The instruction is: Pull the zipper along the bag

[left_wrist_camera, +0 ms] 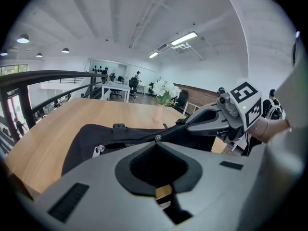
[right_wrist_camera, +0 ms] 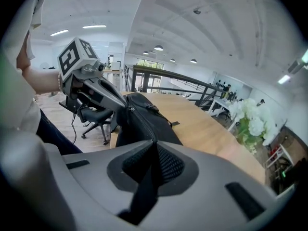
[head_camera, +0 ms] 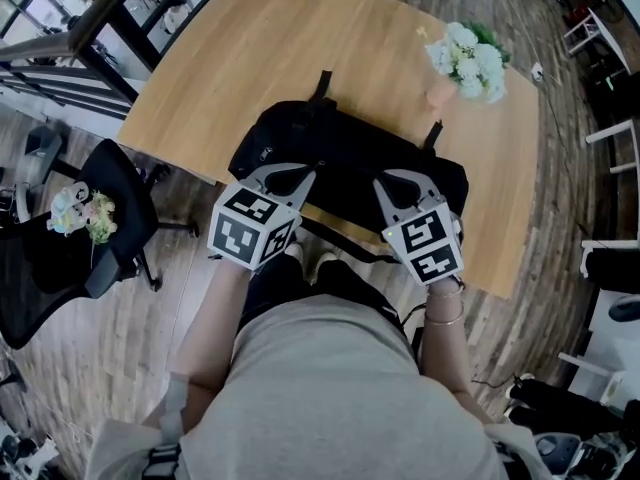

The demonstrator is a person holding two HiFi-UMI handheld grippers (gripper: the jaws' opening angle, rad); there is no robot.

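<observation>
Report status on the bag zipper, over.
Left gripper shut on zipper pull. Right gripper shut on bag, right end. Bag lies on table; flowers well clear.

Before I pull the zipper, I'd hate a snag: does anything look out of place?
Nothing spilled or damaged. The black bag does lie right at the table's near edge, so a hard pull might drag it off. The flowers stand upright.

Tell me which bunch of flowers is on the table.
The white bunch by the table's far right edge; the pastel bunch lies on the black chair.
</observation>
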